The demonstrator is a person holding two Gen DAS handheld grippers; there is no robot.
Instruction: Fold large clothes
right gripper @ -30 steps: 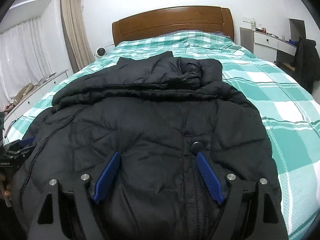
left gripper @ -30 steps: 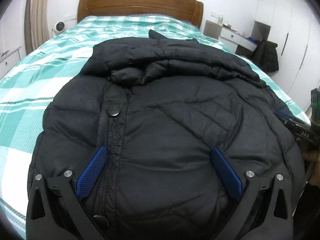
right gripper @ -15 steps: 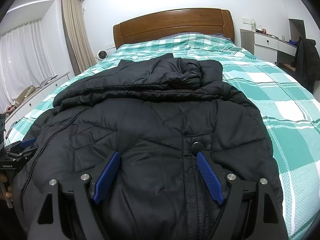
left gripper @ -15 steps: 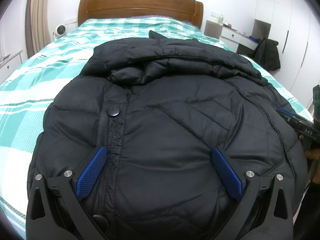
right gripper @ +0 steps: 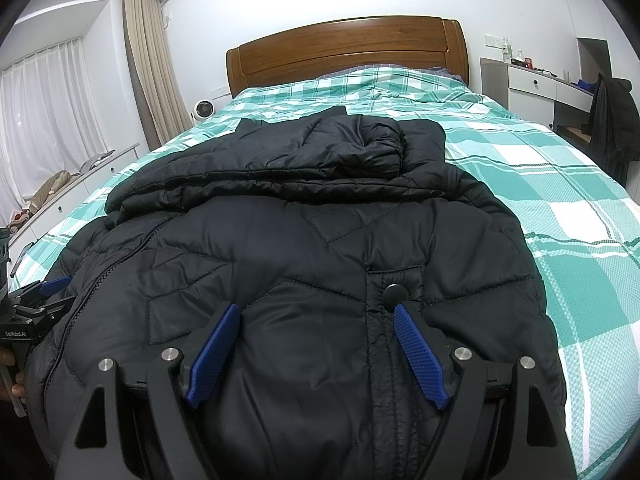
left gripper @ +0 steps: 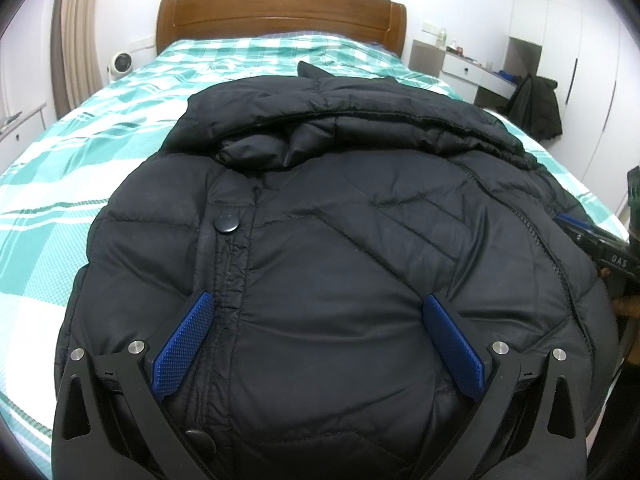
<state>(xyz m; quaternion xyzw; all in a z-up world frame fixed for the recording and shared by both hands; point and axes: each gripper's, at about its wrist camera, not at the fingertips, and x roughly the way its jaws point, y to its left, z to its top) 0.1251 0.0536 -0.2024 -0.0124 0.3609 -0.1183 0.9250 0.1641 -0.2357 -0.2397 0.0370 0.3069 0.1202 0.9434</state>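
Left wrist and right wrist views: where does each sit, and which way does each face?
Left wrist: low over the black jacket, facing the headboard; own left gripper open, right gripper at right edge.
Right wrist: same direction, nearer the bed's right; own right gripper open, left gripper at left edge.
Shared: jacket, bed, headboard, fan.

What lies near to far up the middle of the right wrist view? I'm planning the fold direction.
right gripper → black puffer jacket → its bunched hood → green plaid bedspread → wooden headboard
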